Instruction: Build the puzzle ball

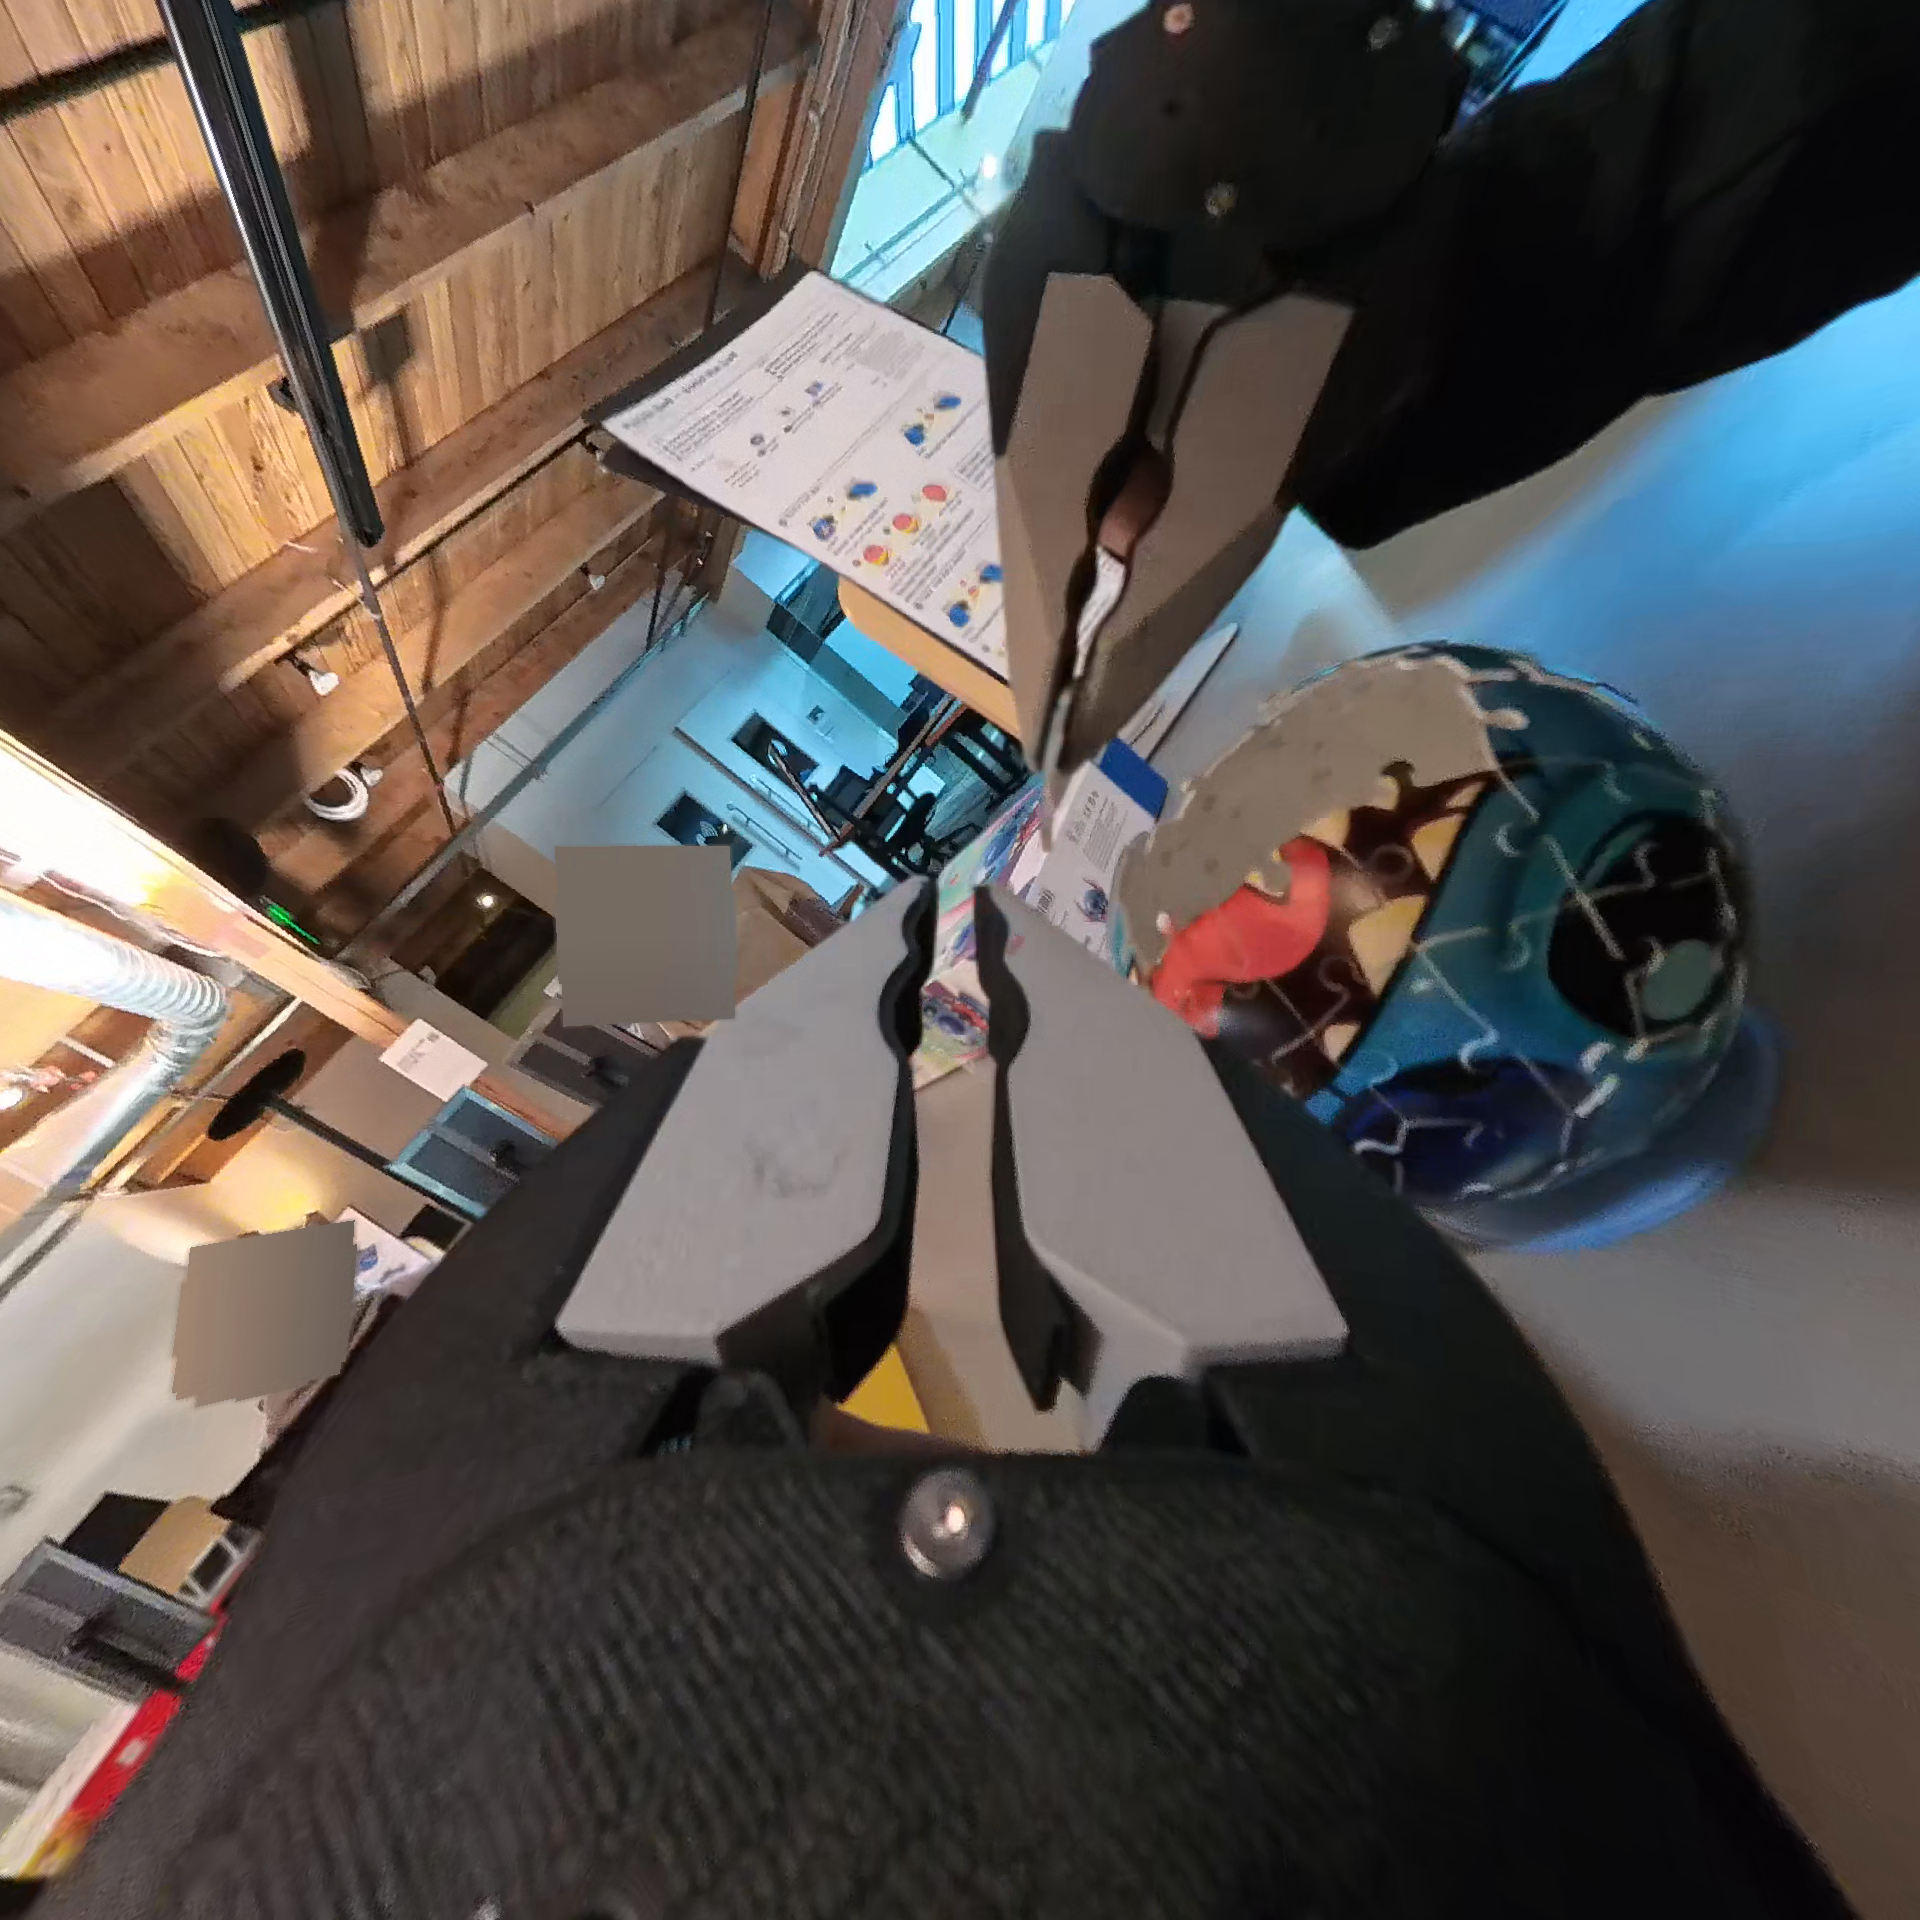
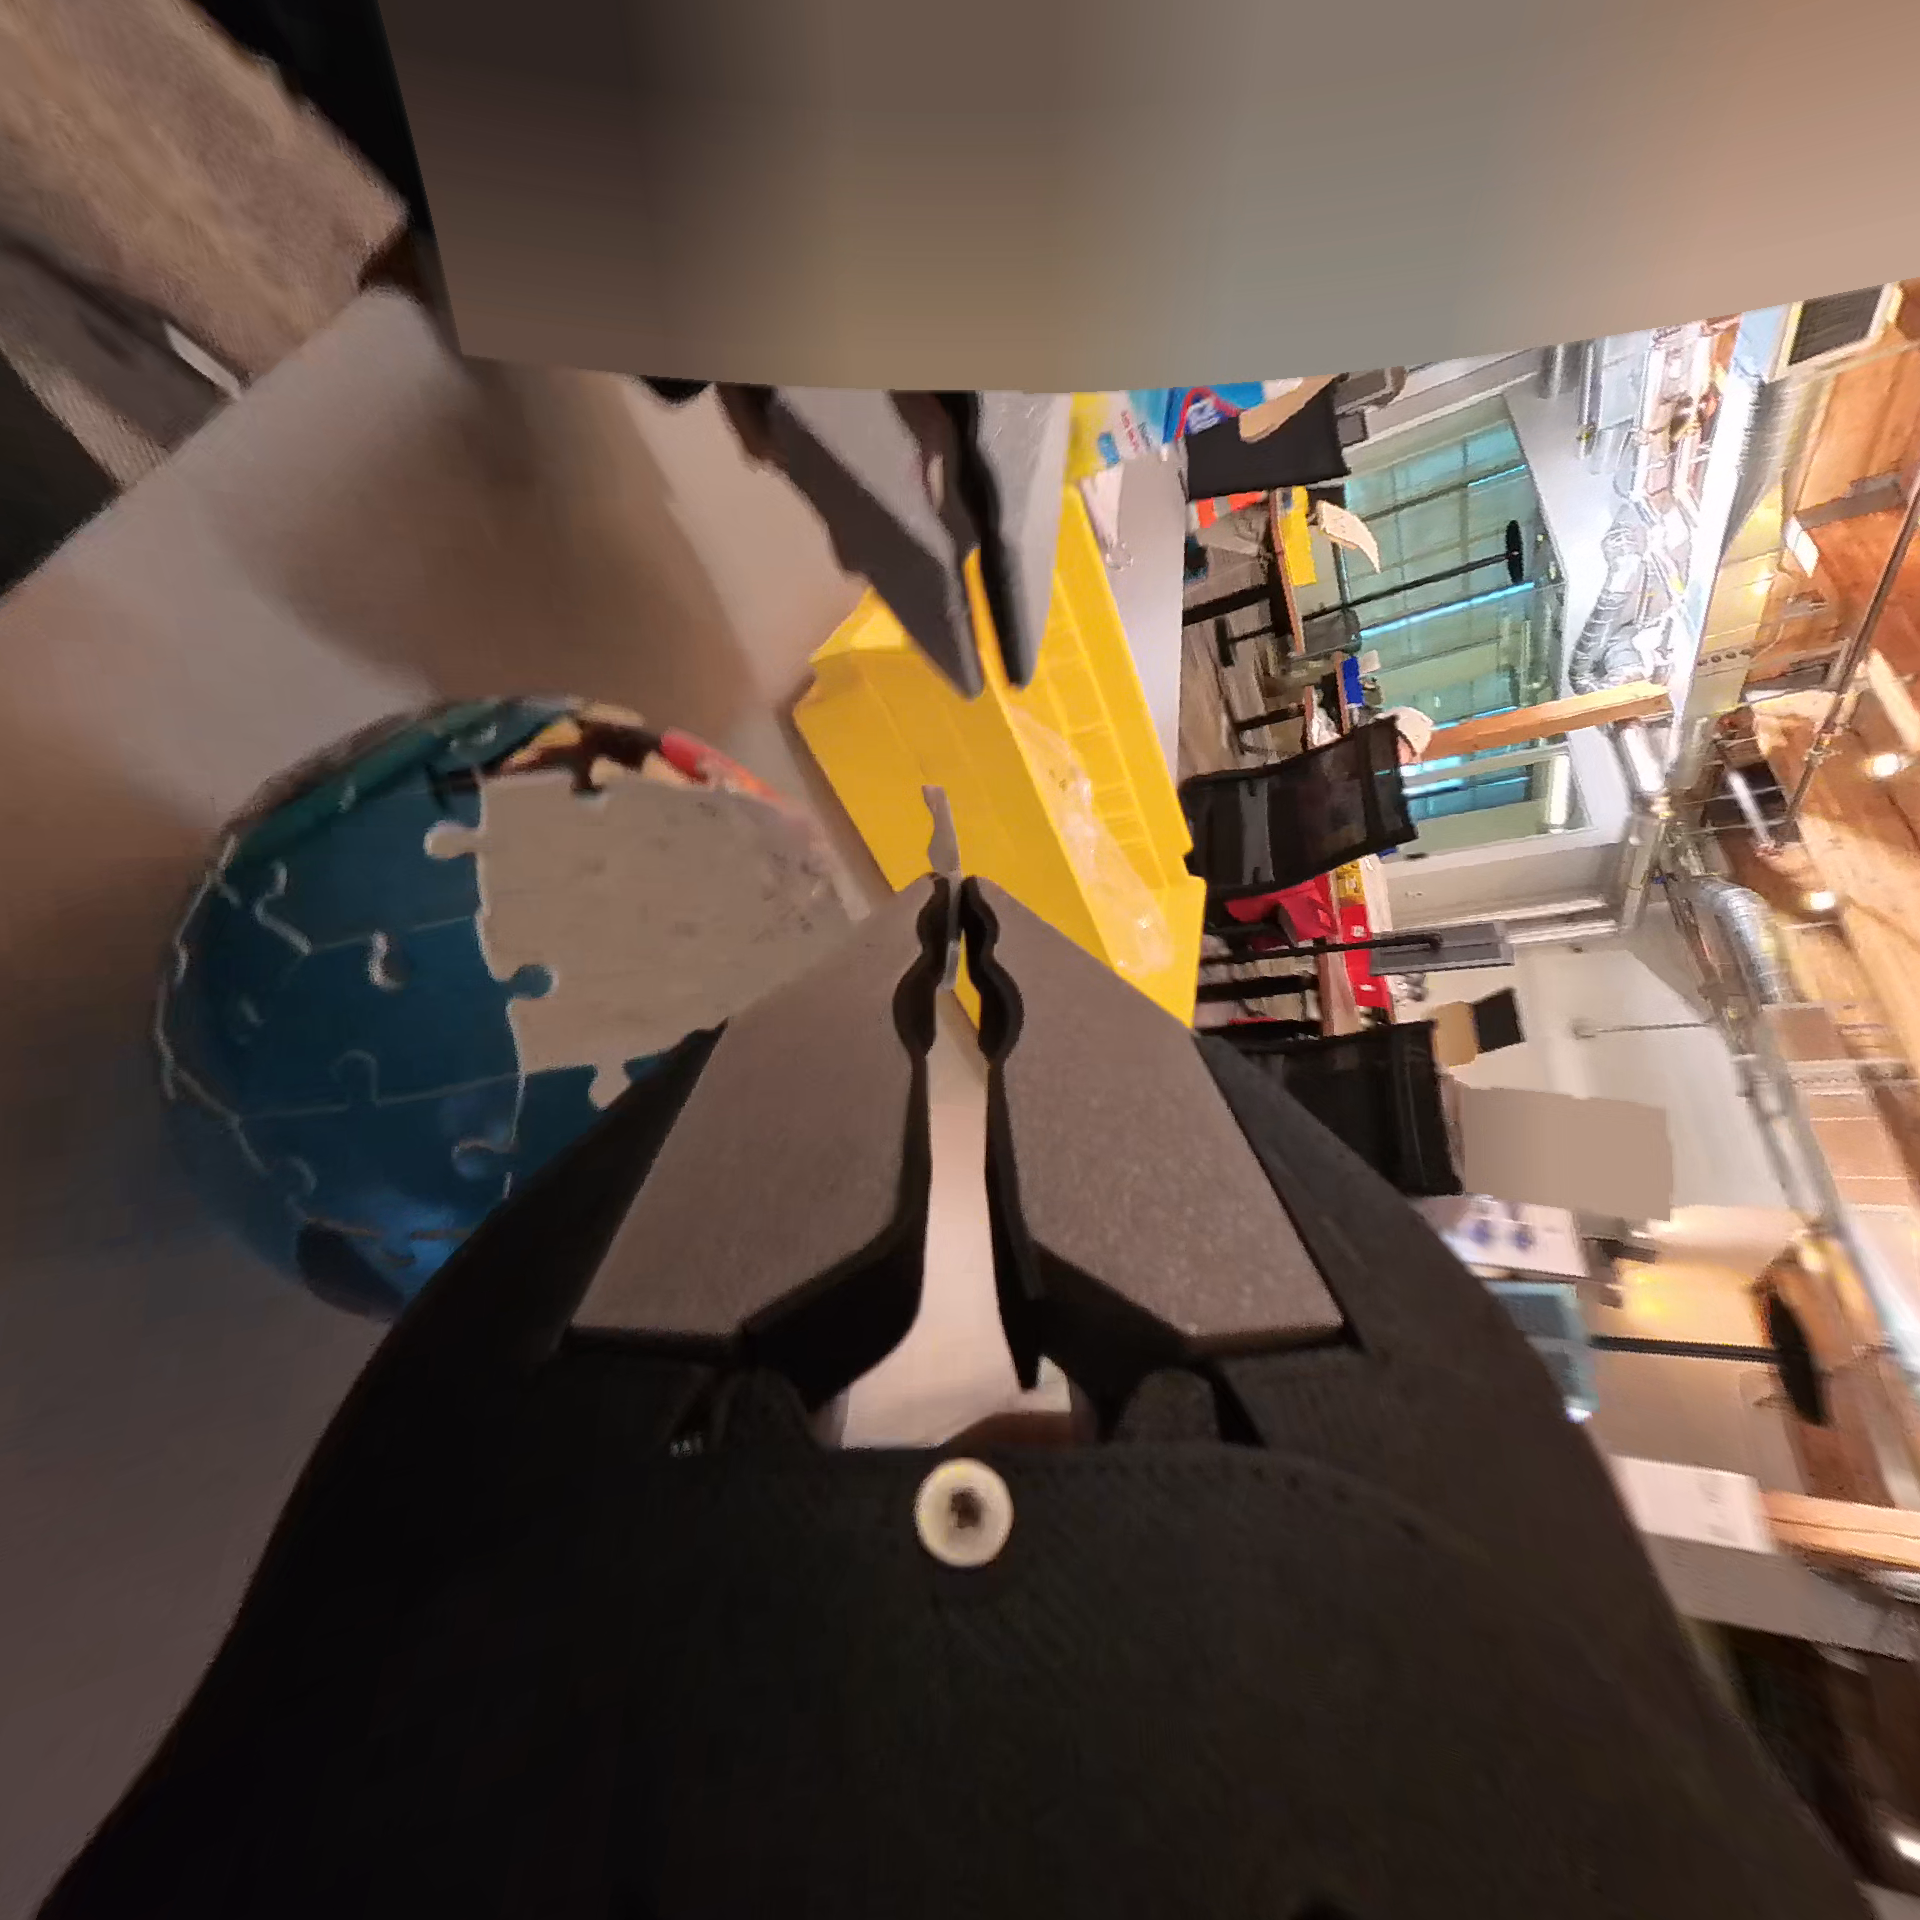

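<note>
The ball (image 1: 1496,956) sits at the right middle of the left wrist view, on a pale table (image 1: 1714,1455), partly built: blue pieces cover the lower and right shell, and an open gap at its upper left shows the grey inner faces of the pieces.

In the right wrist view the ball (image 2: 343,997) lies at the left middle, with the same gap turned toward the right gripper (image 2: 948,894). That gripper is pinched narrow on a small grey piece (image 2: 940,831), which stands edge-on and pokes out past the tips. The piece's long axis appears to run along the fingers; blur prevents a firmer reading.

The left gripper (image 1: 951,902) stands narrow with a slim gap and nothing visible between the fingers. In its own view the right gripper (image 1: 1060,748) comes down from the upper right, tips pointing toward the centre, just left of the ball's gap.

Judgement: the right gripper is the nearer to the gap, and the coming move turns on swinging the piece leftward in the right wrist view onto the gap's toothed edge.

Room: a yellow bin (image 2: 997,748) lies directly behind the piece in the right wrist view, and a paper sheet (image 1: 831,457) hangs at the upper centre of the left wrist view. Table beside the ball appears open. The ball may roll if pressed unsupported.
</note>
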